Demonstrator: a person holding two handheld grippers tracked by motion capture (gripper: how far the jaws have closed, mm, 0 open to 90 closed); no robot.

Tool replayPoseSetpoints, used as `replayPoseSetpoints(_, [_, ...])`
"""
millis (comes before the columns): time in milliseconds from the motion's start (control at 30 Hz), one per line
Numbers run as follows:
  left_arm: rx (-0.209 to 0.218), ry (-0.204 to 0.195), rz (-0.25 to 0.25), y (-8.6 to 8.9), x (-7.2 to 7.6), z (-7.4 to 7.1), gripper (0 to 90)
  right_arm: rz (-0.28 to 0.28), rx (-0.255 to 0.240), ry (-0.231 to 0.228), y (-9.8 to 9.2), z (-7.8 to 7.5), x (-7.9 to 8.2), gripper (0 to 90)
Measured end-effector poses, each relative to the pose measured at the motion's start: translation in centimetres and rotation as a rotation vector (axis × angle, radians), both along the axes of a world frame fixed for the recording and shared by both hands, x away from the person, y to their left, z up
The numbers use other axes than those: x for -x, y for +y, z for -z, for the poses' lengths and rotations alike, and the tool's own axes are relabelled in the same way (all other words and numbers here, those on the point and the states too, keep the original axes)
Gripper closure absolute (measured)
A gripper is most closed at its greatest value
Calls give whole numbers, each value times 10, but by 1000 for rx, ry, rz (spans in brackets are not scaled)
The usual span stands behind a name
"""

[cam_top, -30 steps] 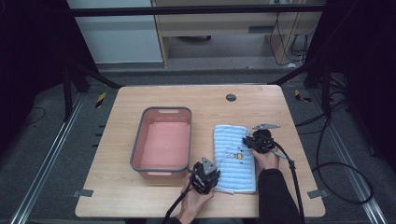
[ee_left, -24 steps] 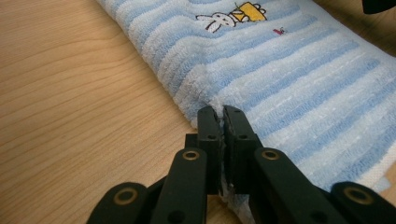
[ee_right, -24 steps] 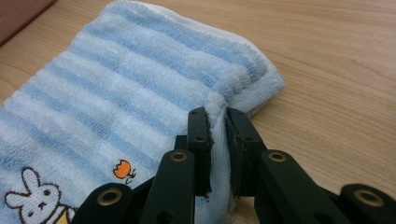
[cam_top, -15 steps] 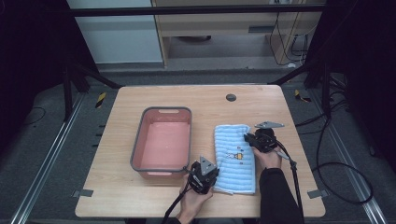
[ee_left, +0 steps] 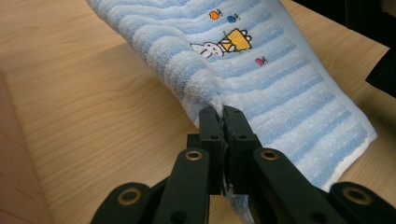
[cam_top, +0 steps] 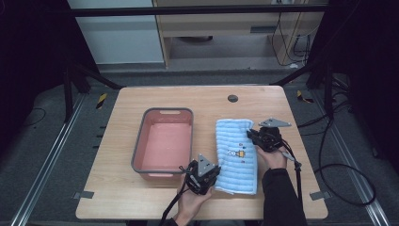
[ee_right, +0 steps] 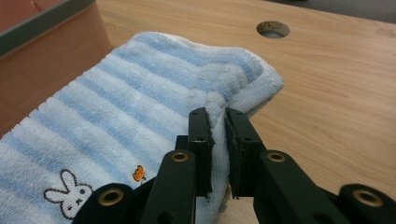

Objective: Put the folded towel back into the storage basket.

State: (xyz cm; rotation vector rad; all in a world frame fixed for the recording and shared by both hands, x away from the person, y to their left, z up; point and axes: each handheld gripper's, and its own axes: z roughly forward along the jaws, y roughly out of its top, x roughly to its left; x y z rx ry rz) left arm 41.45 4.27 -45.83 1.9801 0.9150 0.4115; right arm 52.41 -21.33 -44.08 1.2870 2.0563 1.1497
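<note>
Jaws of both grippers are pinching the same folded towel (cam_top: 236, 153): the left gripper (ee_left: 223, 116) is clamping its black jaws nearly flush on the towel's left edge near the near end, and the right gripper (ee_right: 217, 122) is squeezing a raised tuft of the right edge toward the far end, with a sliver of cloth showing between its jaws. That towel is lying lengthwise on the desk (cam_top: 141, 99), just right of the tub (cam_top: 163, 141) and right of the desk's middle, with the left gripper (cam_top: 201, 175) at its near left corner and the right gripper (cam_top: 264, 137) on its right side.

It is soft looped terry, striped pale blue and white, folded into a long rectangle with a white hem. The desk is light wood with a fine grain and rounded corners. The tub is a pink rectangular plastic basin with a grey rim and rounded corners.

From the high view the print on the towel is reading only as a small blur; the left gripper view is showing a white rabbit beside a yellow shape and tiny coloured dots. The right gripper view is showing a round hole (ee_right: 273, 29) cut into the desk beyond the towel's far end, and the tub's pink wall at the left
</note>
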Motion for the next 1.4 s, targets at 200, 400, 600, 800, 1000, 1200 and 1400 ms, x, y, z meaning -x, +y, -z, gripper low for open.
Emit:
replayPoseSetpoints(200, [9, -24, 9, 1, 3, -12, 874, 6, -19, -23, -3, -9, 3, 814])
replayPoseSetpoints(400, [15, -41, 12, 3, 4, -20, 874, -1, -30, -53, -1, -22, 7, 815])
replayPoseSetpoints(600, [34, -57, 9, 11, 4, -34, 874, -3, -42, -91, 1, -38, 10, 815])
replayPoseSetpoints(800, [43, -81, 10, 18, 4, -51, 874, -11, -69, -129, 4, -54, 12, 815])
replayPoseSetpoints(1000, [47, -101, 8, 24, 5, -61, 874, -18, -72, -150, 9, -68, 14, 815])
replayPoseSetpoints(1200, [61, -116, 2, 30, 7, -69, 874, -26, -66, -175, 17, -81, 15, 815])
replayPoseSetpoints(1400, [59, -139, -4, 35, 8, -78, 874, -29, -68, -188, 24, -90, 15, 815])
